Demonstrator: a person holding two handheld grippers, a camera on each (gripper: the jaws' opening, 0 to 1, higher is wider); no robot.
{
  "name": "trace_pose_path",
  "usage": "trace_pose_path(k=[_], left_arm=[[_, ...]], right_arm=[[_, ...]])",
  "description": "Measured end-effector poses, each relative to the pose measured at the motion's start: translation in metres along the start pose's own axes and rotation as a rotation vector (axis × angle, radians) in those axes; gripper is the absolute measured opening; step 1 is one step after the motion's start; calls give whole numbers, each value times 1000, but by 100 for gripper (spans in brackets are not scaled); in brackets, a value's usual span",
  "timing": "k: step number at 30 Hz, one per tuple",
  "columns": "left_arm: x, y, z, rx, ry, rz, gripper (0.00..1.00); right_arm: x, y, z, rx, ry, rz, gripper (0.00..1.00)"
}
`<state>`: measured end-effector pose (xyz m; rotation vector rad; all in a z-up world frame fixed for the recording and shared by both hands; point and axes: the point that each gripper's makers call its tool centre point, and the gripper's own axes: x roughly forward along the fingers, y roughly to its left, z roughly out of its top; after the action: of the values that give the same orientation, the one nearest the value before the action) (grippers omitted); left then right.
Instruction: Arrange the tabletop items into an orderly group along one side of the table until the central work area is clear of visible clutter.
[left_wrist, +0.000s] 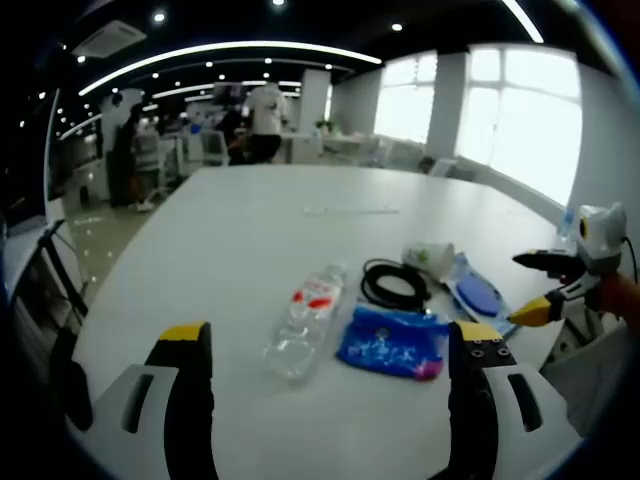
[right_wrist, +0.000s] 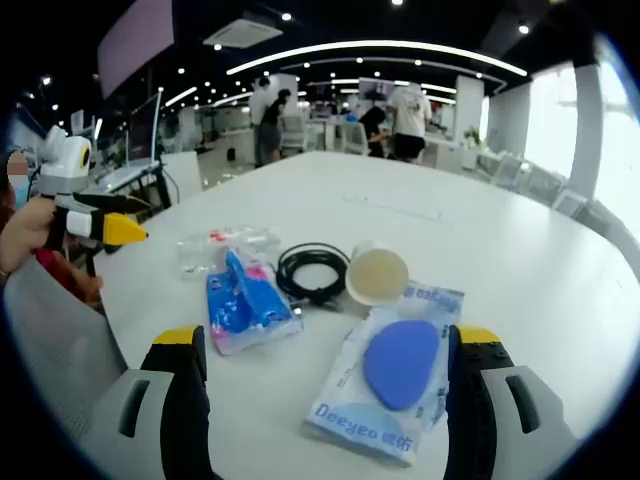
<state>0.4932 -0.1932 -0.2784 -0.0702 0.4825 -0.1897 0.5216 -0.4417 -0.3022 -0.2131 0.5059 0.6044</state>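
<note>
Items lie clustered on the white table (left_wrist: 250, 240), all placed relative to the black cable coil (right_wrist: 312, 270). Clear bottle (left_wrist: 305, 320) lies on its side left of the coil; blue pouch (left_wrist: 393, 342) just in front of it; cup (right_wrist: 377, 275) tipped over, touching the coil's right side; packet (right_wrist: 395, 370) with blue pad nearer still.

Left hand-held gripper (left_wrist: 328, 345) – jaws wide apart, empty, bottle and pouch between them, just ahead. Right hand-held gripper (right_wrist: 325, 345) – spread, empty, packet between its jaws.
</note>
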Motion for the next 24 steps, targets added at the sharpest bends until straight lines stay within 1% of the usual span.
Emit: trace_pose_path(k=[5,14,24], left_arm=[[1,-2,-2,1,12,-7,94],[1,-3,-3,5,14,-8,94],[0,0,-2,10,12,4,93]], right_arm=[[1,0,-1,-3,4,-1,99],[1,-1,-2,-6,12,-3,99],[2,0,-3,-11,15,2,99]])
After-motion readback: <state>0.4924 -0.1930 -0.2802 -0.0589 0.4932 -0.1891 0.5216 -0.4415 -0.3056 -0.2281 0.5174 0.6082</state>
